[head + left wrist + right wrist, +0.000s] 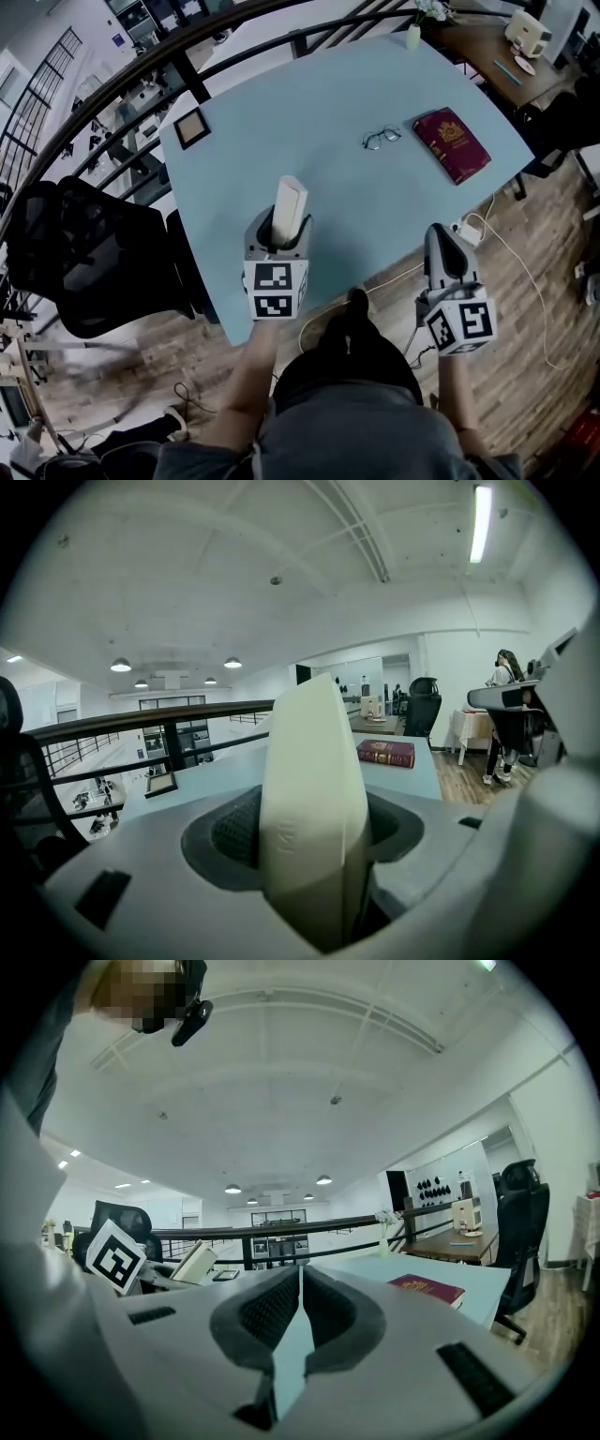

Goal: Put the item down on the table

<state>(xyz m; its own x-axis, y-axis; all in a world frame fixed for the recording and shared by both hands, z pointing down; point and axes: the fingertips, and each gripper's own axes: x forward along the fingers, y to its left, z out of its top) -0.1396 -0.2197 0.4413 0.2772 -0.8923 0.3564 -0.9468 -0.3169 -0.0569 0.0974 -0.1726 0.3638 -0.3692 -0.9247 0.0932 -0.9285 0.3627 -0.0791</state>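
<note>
Nearest: left gripper (277, 242), jaws spread wide and clamped on a cream-white case (289, 208). Case upright, slightly tilted, top end sticking out past the jaws. Held over the near edge of the pale blue table (309, 112), not lying on it. Right gripper (441, 248) alongside, off the table's near edge, over the wood floor (553, 281); jaws pressed together, nothing between. Mid-table: glasses (382, 138), and just beside them a dark red book (451, 143). Far left corner: small framed picture (191, 128). Far edge: small vase (413, 36).
</note>
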